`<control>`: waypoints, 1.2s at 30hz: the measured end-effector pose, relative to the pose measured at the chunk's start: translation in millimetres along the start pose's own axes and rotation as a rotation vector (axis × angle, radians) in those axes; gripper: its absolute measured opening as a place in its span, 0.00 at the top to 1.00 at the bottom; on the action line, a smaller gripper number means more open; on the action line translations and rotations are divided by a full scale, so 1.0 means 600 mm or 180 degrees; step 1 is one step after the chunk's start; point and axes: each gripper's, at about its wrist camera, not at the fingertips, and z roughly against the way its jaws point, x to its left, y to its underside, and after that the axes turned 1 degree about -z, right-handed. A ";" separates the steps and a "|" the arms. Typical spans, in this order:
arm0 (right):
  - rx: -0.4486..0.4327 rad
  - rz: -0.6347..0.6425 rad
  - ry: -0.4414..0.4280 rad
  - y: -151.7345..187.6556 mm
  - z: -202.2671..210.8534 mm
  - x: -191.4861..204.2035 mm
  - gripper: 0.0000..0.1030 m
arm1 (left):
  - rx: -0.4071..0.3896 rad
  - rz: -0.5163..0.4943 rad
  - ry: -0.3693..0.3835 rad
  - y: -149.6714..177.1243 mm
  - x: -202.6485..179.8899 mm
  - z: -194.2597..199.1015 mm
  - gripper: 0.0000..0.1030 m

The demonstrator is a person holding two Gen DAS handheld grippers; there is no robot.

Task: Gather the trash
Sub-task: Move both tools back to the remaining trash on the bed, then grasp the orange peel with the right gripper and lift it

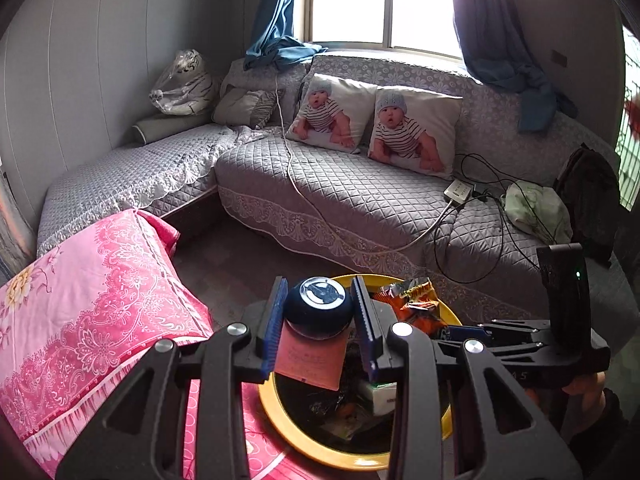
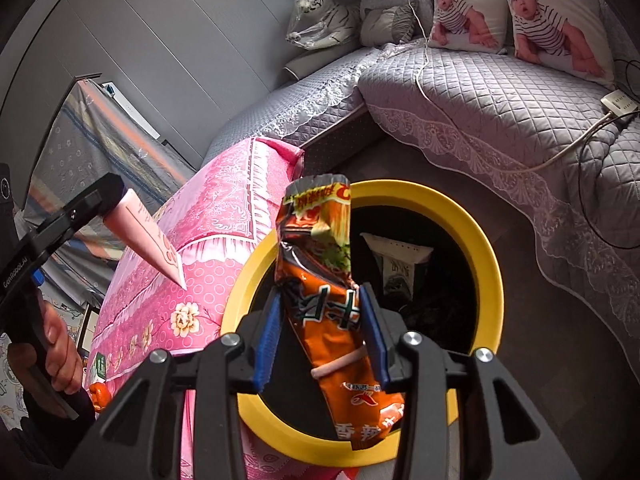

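Yellow-rimmed trash bin [image 2: 494,280] with a black interior is the landmark; it stands on the floor just beside a pink floral cloth [image 2: 216,216] covering a raised surface.

Left gripper [image 1: 320,312]: jaws pinching a pink tube [image 1: 310,360] with a dark round cap, held over the near side of the bin's opening [image 1: 280,412]. In the right wrist view the same tube [image 2: 146,236] points its flat end down toward the cloth, left of the bin, and the person's hand [image 2: 56,356] grips the handle below it.

Right gripper [image 2: 320,328]: jaws pinching an orange instant-noodle wrapper [image 2: 320,264] at its middle, over the bin's opening. The wrapper stands roughly upright and crumpled, its grey top edge above the far rim. A pale band crosses its lower part. From the left wrist view the wrapper [image 1: 416,300] sits at the bin's far right rim, with the right gripper's body [image 1: 520,336] beside it.

Bin contents: 1 white packet [image 2: 394,260] leans against the far inner wall; other dark scraps lie beneath, not identifiable.

Beyond the bin: a grey quilted corner sofa [image 1: 340,192] carrying 2 baby-print cushions [image 1: 332,116], a white power strip [image 1: 458,190] with cables, and a wrapped tiger toy [image 1: 184,84] in the corner. Blue curtains [image 1: 276,16] hang at the window above the sofa.
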 end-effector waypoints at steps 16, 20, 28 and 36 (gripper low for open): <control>0.0013 0.1300 -0.0427 0.051 0.036 0.163 0.30 | -0.0245 0.0689 -0.0710 0.086 0.225 0.164 0.08; 0.0373 0.2272 -0.1010 0.119 -0.004 0.331 0.30 | -0.0389 0.0822 -0.1385 0.152 0.326 0.302 0.08; 0.1054 0.3550 -0.1662 0.249 -0.096 0.582 0.30 | -0.0293 0.1392 -0.2068 0.331 0.438 0.507 0.08; 0.1617 0.3814 -0.1862 0.345 -0.169 0.693 0.29 | -0.0197 0.1719 -0.2223 0.463 0.435 0.571 0.08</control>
